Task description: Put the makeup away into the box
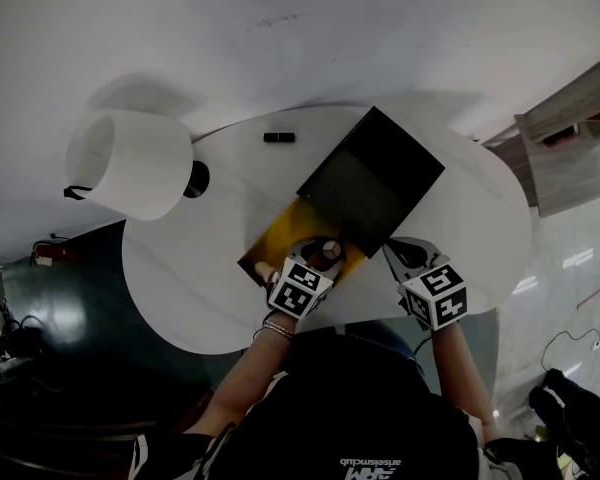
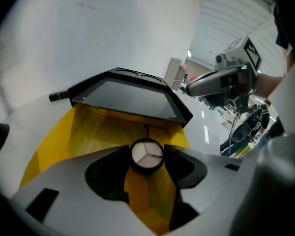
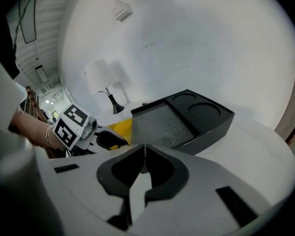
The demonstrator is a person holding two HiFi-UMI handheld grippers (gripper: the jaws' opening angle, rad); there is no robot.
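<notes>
One line of print could be made out: small pale lettering on the person's dark top (image 1: 372,465), low in the head view. It seemed to read "ansiesmclub" beside a small logo, though not sharply. The left marker cube (image 1: 300,290) and the right marker cube (image 1: 435,295) bore black-and-white square patterns — code marks, not lettering.

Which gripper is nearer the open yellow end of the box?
Left. The left gripper, shut on the round compact, is over the open end of the yellow box. The right gripper, shut and empty, is off beside the near corner of the black tray.
</notes>
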